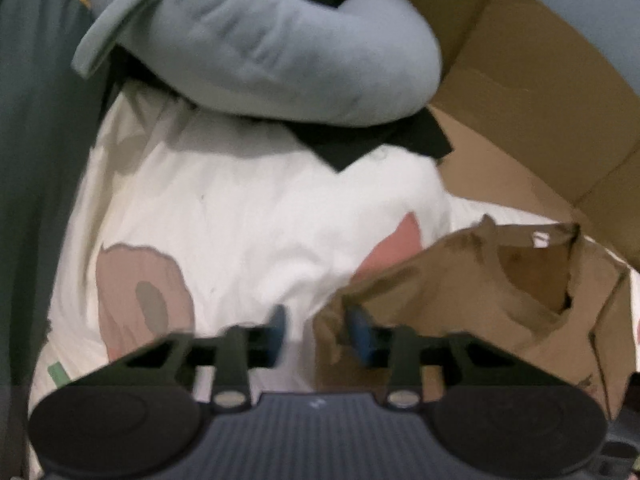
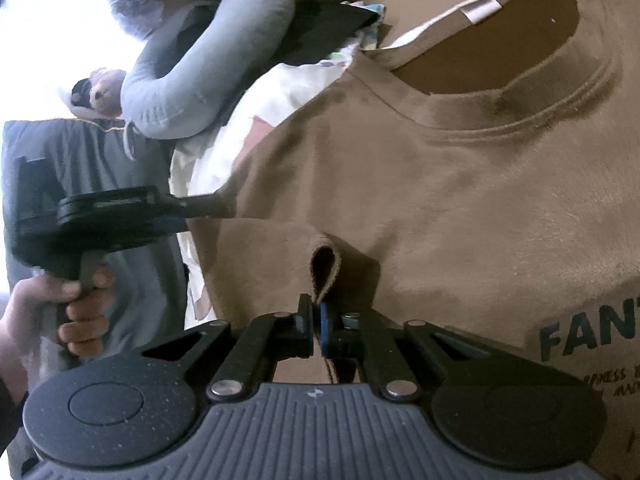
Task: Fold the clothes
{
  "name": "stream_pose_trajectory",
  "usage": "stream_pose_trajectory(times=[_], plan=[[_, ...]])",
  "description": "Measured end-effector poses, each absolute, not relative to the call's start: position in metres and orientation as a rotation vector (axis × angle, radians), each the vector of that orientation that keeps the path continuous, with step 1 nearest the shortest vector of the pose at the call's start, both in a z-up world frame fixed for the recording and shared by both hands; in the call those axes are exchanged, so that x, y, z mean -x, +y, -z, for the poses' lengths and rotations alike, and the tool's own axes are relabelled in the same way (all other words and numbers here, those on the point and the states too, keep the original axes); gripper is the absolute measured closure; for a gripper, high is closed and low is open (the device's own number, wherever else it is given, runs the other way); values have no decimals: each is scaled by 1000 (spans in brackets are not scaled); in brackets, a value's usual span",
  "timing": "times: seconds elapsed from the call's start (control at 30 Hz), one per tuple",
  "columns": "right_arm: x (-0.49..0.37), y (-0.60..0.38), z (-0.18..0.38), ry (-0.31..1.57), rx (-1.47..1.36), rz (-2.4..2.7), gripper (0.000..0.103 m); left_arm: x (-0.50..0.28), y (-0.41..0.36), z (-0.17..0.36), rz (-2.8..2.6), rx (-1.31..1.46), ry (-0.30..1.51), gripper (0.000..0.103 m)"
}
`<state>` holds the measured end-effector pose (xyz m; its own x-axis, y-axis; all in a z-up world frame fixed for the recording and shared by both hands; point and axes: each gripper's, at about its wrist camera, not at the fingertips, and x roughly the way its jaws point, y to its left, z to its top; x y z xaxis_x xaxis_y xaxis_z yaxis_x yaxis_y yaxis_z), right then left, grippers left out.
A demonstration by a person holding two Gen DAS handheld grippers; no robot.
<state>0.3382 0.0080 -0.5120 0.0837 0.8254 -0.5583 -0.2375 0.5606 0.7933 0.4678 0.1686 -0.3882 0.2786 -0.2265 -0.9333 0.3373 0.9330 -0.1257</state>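
Brown T-Shirt Pinched at Two Points, Both Grippers Closed

The brown T-shirt [image 2: 420, 184] lies spread over a white printed sheet [image 1: 240, 220], with its neckline toward the cardboard box [image 1: 520, 60] at the far side. Dark lettering is printed on its chest near the right edge of the right wrist view.

Right gripper [image 2: 317, 320]: the jaws are closed on a small upright fold of the brown T-shirt fabric. The fold rises as a loop directly above the fingertips, with the blue pad pressed against it.

Left gripper [image 1: 316, 332]: in its own view the picture is blurred and the blue pads appear apart, with the edge of the brown T-shirt at the right-hand pad. In the right wrist view the same gripper reaches in from the left, and its tips meet the left edge of the shirt, pinching the fabric there. A hand [image 2: 76, 312] holds its grip handle.

A light blue pillow [image 1: 260, 48] lies curved across the far part of the white printed sheet, with a black cloth [image 1: 360, 144] under it. A dark grey-green fabric [image 1: 36, 160] runs along the left side of the sheet.
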Motion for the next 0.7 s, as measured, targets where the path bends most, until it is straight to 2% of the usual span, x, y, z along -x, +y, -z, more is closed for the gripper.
stream_pose_trajectory(times=[0.47,0.57,0.6,0.63,0.7], plan=[[-337,-12,503,1242,-568,-839,103,-476,155,392,303,-178,1206,94],[-338,-10,509,1265,-563,-816,103,-477,158,387,293,-138,1187,87],[-337,-9,511,1268,-564,-809,103,-476,162,380,290,-119,1161,80],[-337,-9,513,1271,-566,-801,102,-475,165,373,292,-102,1138,67],[-338,-10,516,1274,-572,-788,99,-471,173,362,307,-78,1093,52]])
